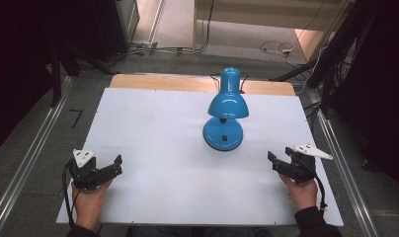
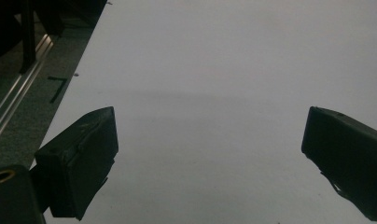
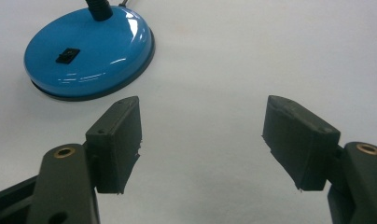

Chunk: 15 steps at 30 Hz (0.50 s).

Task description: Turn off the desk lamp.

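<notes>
A blue desk lamp (image 1: 224,116) stands upright toward the far middle of the white worktop (image 1: 153,123), its round base (image 3: 88,49) flat on the surface and its shade tipped down over that base, with the cord running off the far edge. The placement looks deliberate: central, and about equally reachable from either side. The left claw (image 1: 113,167) rests low near the front left corner of the worktop, held in the person's left hand (image 1: 90,200), jaws spread wide with nothing between them; its own view looks along bare white surface. The right claw (image 1: 275,160) mirrors it near the front right, held in the right hand (image 1: 302,192), jaws likewise parted and empty. It is angled inward, so that the lamp base with its small black switch (image 3: 67,55) lies ahead and to one side in its view. Both claws sit well apart from the lamp, which reads as a ready stance, neither yet committed to a reach.
</notes>
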Each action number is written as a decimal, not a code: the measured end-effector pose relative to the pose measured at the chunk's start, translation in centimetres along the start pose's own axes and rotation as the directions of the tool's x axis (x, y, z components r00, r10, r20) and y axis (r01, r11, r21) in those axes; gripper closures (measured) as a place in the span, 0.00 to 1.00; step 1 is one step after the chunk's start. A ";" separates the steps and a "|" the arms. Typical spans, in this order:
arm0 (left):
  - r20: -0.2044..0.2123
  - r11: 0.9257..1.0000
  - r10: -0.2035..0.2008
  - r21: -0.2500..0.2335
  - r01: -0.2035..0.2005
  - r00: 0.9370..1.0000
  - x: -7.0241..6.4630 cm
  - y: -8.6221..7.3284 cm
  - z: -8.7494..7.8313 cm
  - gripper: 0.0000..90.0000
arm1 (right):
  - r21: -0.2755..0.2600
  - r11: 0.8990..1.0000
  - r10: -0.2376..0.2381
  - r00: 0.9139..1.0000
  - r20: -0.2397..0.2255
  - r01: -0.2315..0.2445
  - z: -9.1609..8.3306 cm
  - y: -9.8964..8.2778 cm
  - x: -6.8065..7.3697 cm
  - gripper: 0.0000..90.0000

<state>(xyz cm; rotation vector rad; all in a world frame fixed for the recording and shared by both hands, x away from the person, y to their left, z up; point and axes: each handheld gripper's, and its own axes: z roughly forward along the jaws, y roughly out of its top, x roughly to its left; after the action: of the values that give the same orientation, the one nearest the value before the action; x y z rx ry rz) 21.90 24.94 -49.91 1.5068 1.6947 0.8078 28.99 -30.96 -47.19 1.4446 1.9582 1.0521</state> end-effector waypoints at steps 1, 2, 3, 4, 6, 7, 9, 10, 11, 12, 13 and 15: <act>0.000 1.000 0.000 0.000 0.000 1.000 0.0 0.0 0.0 0.05 | -0.001 1.000 -0.001 1.000 0.000 0.001 0.0 0.0 -0.1 0.30; 0.000 1.000 0.000 0.001 0.000 1.000 0.0 0.0 0.0 0.05 | -0.003 1.000 0.000 1.000 0.000 0.000 -0.1 -0.1 -0.1 0.30; 0.000 1.000 0.000 0.001 0.000 1.000 0.0 0.0 0.0 0.05 | 0.000 1.000 0.002 1.000 0.002 -0.002 -0.1 -0.1 -0.2 0.30; 0.000 1.000 0.000 0.002 0.000 1.000 0.0 0.0 0.0 0.05 | 0.000 1.000 0.001 1.000 0.003 -0.001 -0.2 -0.1 -0.2 0.30; 0.000 1.000 0.000 0.002 0.000 1.000 0.0 0.0 0.0 0.05 | 0.000 1.000 0.006 1.000 0.002 -0.006 -0.3 -0.2 -0.3 0.30; 0.000 1.000 0.000 0.002 0.000 1.000 0.0 0.0 0.0 0.05 | -0.001 1.000 0.006 1.000 0.005 -0.006 -0.3 -0.2 -0.4 0.30; 0.000 1.000 0.000 0.002 0.000 1.000 0.0 0.0 0.0 0.05 | -0.002 1.000 0.009 1.000 0.004 -0.009 -0.4 -0.2 -0.5 0.30; 0.000 1.000 -0.001 0.002 0.001 1.000 0.0 0.0 0.0 0.05 | -0.003 1.000 0.009 1.000 0.005 -0.009 -0.4 -0.3 -0.5 0.30; 0.000 1.000 0.000 0.002 0.000 1.000 0.0 0.0 0.0 0.05 | -0.005 1.000 0.007 1.000 0.006 -0.007 -0.5 -0.3 -0.6 0.30; 0.000 1.000 0.000 0.002 0.000 1.000 0.0 0.0 0.0 0.05 | -0.005 1.000 0.008 1.000 0.006 -0.008 -0.6 -0.3 -0.6 0.30; 0.000 1.000 0.000 0.001 0.000 1.000 0.0 0.0 0.0 0.05 | -0.007 1.000 0.010 1.000 0.007 -0.010 -0.6 -0.3 -0.7 0.30; 0.000 1.000 0.001 0.003 -0.001 1.000 0.0 0.0 0.0 0.05 | -0.006 1.000 0.012 1.000 0.011 -0.012 -0.7 -0.3 -0.8 0.30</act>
<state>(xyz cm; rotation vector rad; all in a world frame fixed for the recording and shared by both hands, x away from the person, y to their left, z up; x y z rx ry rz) 21.90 24.95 -49.92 1.5097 1.6965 0.8055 28.53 -31.94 -47.06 1.4574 1.9393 1.0523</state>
